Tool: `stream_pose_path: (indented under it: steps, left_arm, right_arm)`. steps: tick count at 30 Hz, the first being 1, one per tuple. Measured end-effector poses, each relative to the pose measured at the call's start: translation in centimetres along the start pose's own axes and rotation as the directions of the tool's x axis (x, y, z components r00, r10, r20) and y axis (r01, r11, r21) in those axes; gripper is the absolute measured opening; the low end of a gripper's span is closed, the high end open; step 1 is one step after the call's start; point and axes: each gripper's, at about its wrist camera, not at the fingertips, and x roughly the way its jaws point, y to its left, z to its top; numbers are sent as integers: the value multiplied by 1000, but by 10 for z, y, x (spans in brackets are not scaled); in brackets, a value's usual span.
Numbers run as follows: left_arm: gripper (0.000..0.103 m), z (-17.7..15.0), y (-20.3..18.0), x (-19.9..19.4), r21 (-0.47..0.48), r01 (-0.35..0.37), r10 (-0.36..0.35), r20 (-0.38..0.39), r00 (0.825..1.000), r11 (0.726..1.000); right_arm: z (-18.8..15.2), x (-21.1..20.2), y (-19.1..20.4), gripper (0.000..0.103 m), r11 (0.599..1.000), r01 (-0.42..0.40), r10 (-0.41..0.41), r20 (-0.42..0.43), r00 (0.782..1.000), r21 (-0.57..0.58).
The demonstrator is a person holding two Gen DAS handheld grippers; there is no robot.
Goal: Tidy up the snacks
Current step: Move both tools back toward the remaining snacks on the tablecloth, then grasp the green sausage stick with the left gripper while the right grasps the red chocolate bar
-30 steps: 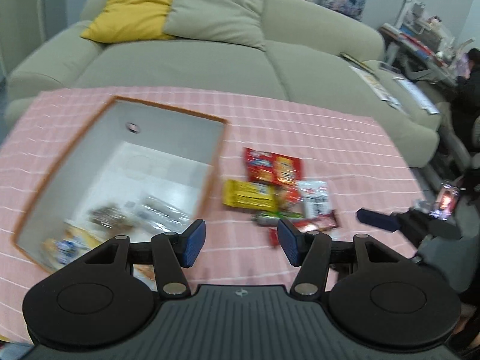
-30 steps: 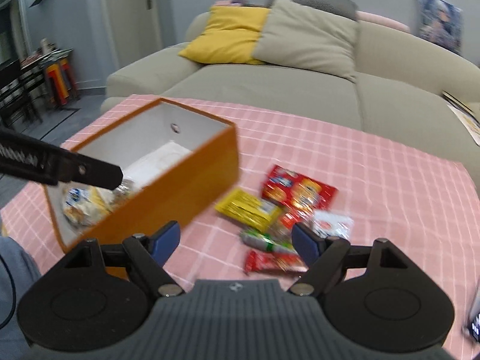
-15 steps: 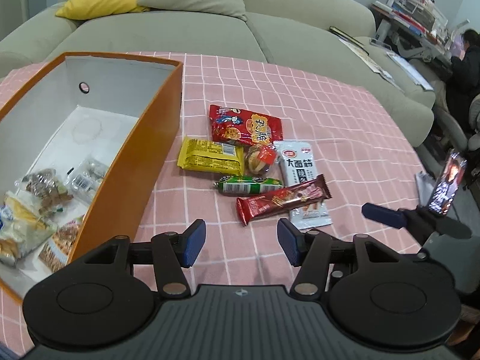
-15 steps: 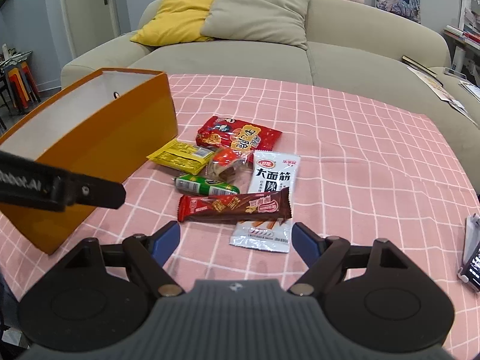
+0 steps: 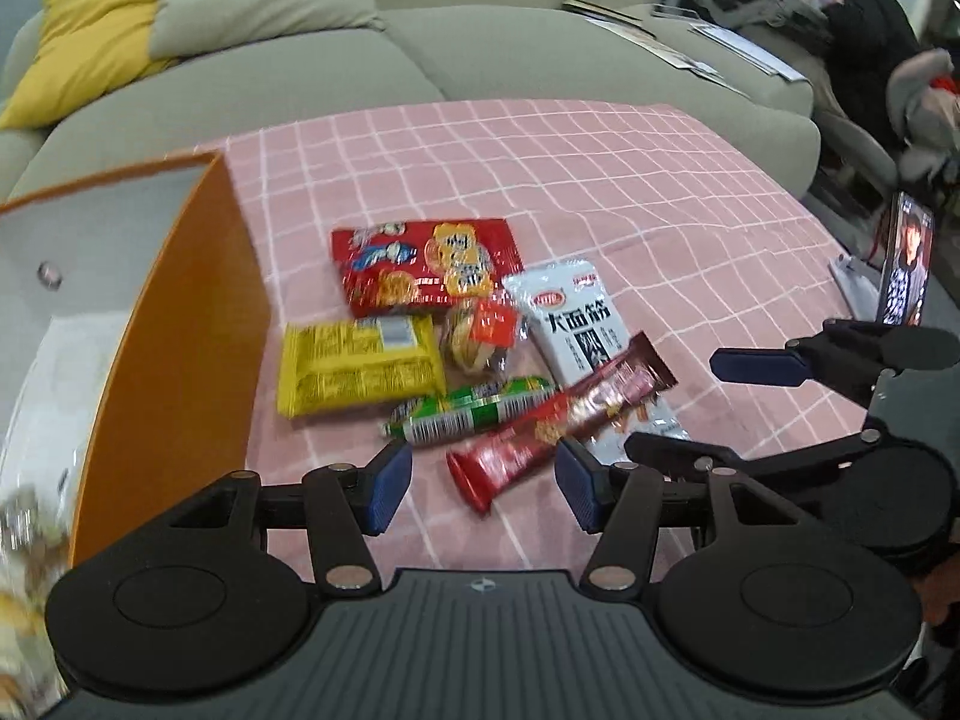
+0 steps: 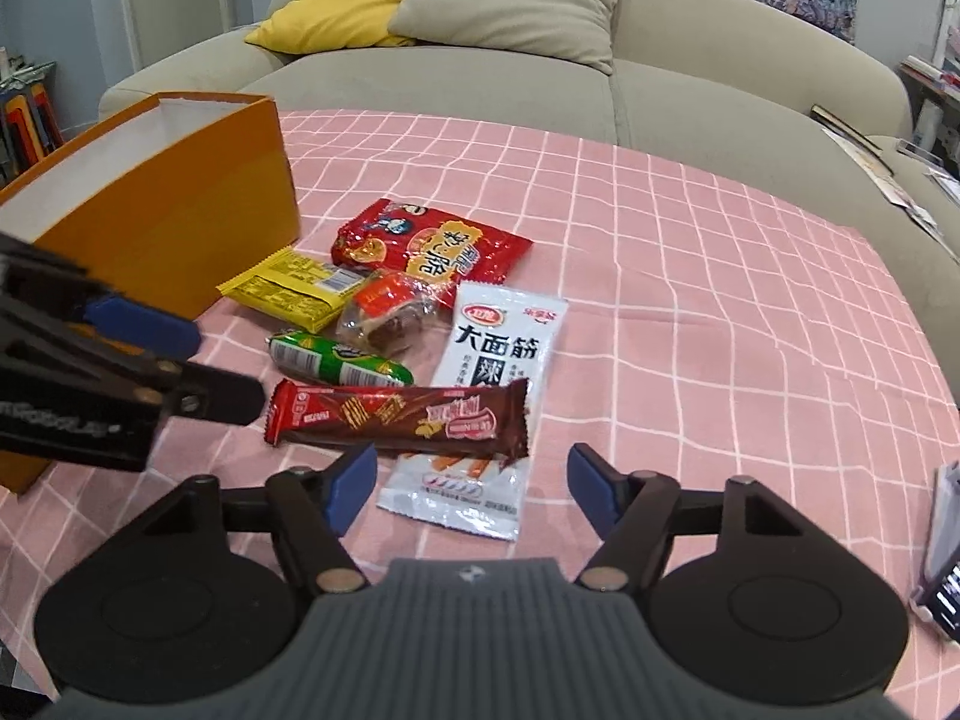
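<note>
Snacks [image 6: 396, 324] are lying heaped on the tabletop [image 6: 720, 300] beside the orange box [image 6: 180, 204], and you are lowering the empty right gripper [image 6: 471, 483], jaws just narrowed, so be straddling only the red-brown bar [image 6: 402, 417].

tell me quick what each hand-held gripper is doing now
left hand-held gripper: open, empty
right hand-held gripper: open, empty, jaws have just been closing

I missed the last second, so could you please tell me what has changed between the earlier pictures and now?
Both grippers came down toward the loose snacks: the left gripper and right gripper now hang close over the brown wafer bar. The right jaws have just been closing a little, nothing between them. Nothing was grasped; the snacks and orange box stayed put.
</note>
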Motion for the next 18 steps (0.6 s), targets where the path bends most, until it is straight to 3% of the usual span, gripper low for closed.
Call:
stream_pose_path:
  steps: [3,6,12,18]
  left_arm:
    - [65,8,3,14,45,-16,17,-28,999,999]
    - [65,14,7,27,77,8,-3,-68,998,997]
    - [65,19,12,50,94,16,-7,-102,995,995]
    - [65,23,14,57,84,20,-11,-104,995,996]
  right_arm:
    - [6,8,2,69,997,-3,4,16,1000,-82]
    - [12,21,2,75,985,-58,57,-11,998,-160]
    - [15,36,9,86,934,-99,97,-25,995,-344]
    - [13,42,15,84,911,-143,130,-60,990,-388]
